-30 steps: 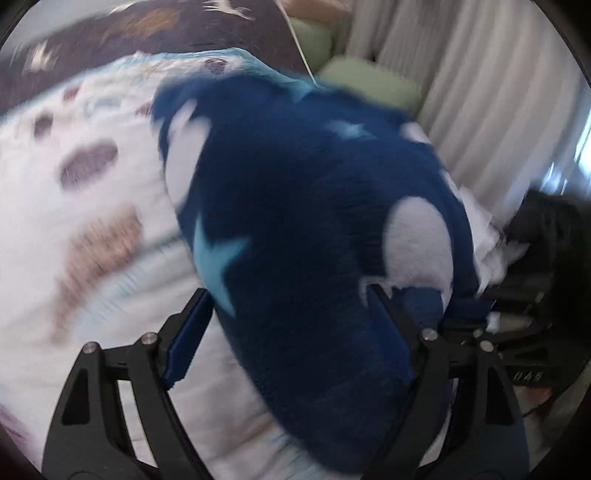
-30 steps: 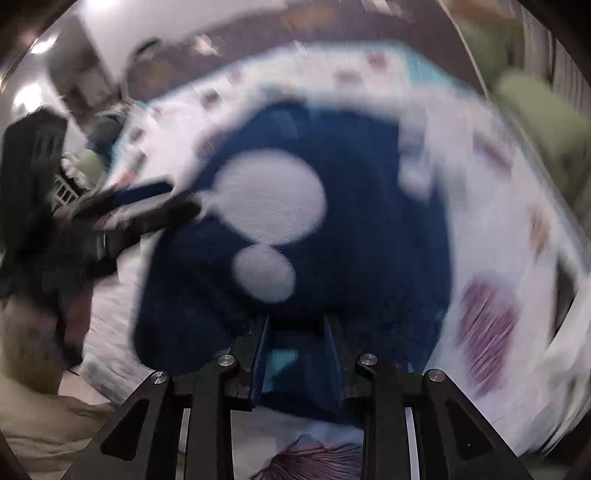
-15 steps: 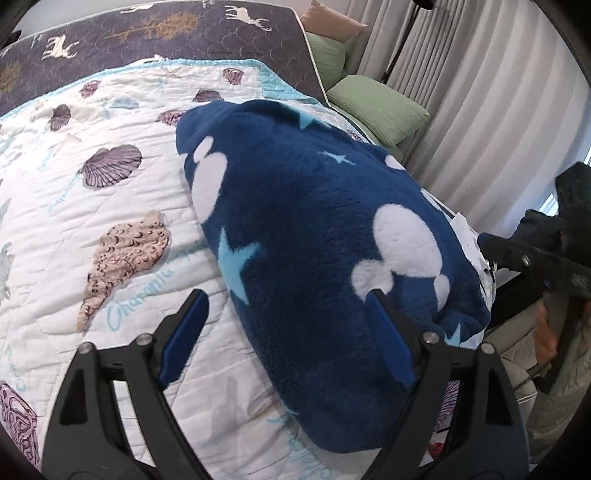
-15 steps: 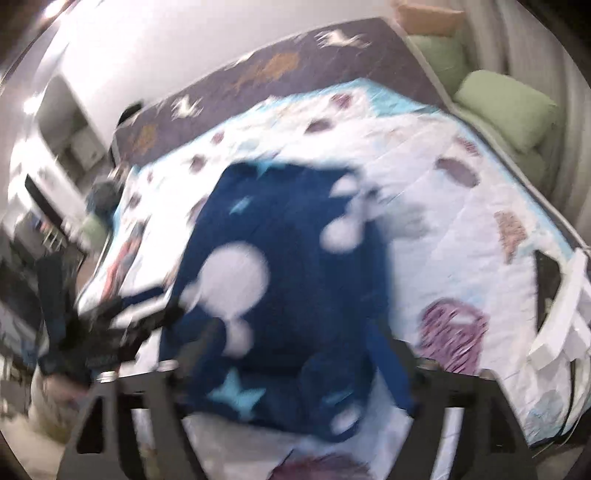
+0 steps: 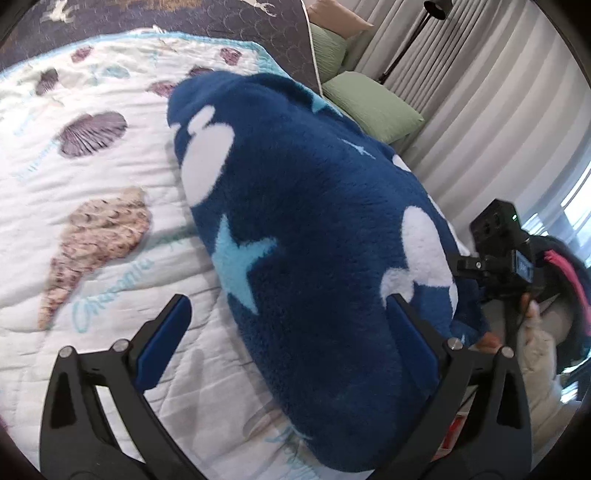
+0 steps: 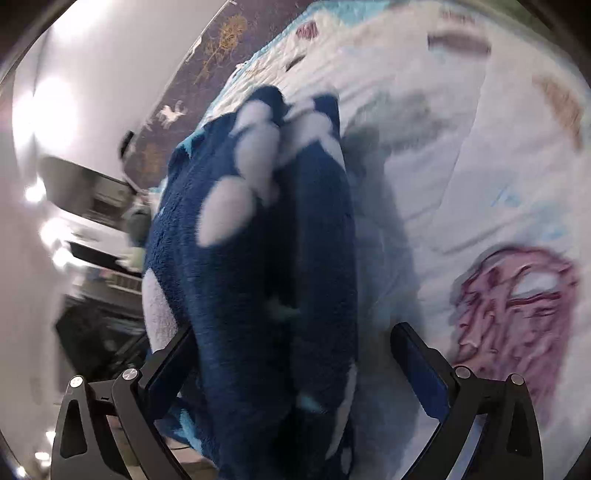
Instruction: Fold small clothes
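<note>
A dark blue fleece garment (image 5: 317, 229) with white blobs and pale blue stars lies folded in a thick bundle on the white seashell quilt (image 5: 85, 177). My left gripper (image 5: 288, 328) hovers at its near end with jaws opening wide. The right finger touches the fleece and the left finger stands apart over the quilt. In the right wrist view, which is blurred, the same garment (image 6: 258, 258) fills the gap of my right gripper (image 6: 295, 358). Its jaws are opening and its pads do not press the cloth. The right gripper (image 5: 498, 258) also shows past the bundle's right edge.
Two green pillows (image 5: 373, 107) lie beside the bed at the far right, with grey curtains (image 5: 498, 110) and a lamp stand (image 5: 406, 48) behind. A person's hand (image 5: 532, 325) holds the right gripper. A dark deer-print cover (image 5: 221, 14) lies at the bed's far end.
The right gripper, shut on the garment's edge a second ago, has let go, opened wide and swung round. The left jaws have spread a little, and the garment has settled on the quilt.
</note>
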Demonstrator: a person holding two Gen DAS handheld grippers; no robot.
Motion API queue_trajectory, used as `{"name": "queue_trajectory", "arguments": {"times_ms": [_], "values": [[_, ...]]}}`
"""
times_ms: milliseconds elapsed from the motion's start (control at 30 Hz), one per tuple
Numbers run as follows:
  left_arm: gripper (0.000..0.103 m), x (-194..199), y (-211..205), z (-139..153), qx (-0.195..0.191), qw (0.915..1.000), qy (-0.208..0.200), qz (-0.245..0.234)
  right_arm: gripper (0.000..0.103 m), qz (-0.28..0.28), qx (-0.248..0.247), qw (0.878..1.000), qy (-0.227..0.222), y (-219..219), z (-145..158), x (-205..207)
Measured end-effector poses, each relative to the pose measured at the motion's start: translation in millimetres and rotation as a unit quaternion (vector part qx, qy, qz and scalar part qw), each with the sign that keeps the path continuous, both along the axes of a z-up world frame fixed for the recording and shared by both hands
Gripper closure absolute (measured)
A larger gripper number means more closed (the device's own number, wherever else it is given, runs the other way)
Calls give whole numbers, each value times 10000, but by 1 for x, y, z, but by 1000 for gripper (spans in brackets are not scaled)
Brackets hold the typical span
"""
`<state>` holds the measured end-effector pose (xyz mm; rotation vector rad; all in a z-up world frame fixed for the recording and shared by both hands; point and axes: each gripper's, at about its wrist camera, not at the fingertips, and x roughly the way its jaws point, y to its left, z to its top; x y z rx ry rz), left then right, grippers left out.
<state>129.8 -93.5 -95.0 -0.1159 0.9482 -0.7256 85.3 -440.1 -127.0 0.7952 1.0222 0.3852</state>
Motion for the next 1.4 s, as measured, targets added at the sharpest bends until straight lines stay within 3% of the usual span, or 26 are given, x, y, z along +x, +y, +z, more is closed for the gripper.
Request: {"name": "queue_trajectory", "arguments": {"times_ms": [233,567,733,867,1000,1100,1233,1400], "values": [[0,21,5,-23,-717,9936,857,-138,0,402,116,9989,-224,-4,-3,14],[0,37,1,-34,-998,9863,1224,-473,0,999,524,9930,-342,13,-6,44],[0,47,-11,-32,-1065,9837,1372,-476,0,1100,481,9918,-439,32,-1,58],[7,45,-16,-17,-1006,9887,1005,-485,18,981,460,9928,-507,41,9,54],[13,46,-11,15,-1243,9889,640,-493,34,774,163,9935,-816,47,41,45],[13,51,-7,55,-1373,9888,178,-552,35,687,254,9901,-1200,47,72,43],[13,65,-10,115,-1390,9871,-566,-554,35,727,-10,9789,-1908,54,131,55],[13,106,-21,175,-1407,9827,-1091,-503,35,729,-161,9654,-2498,51,200,93]]}}
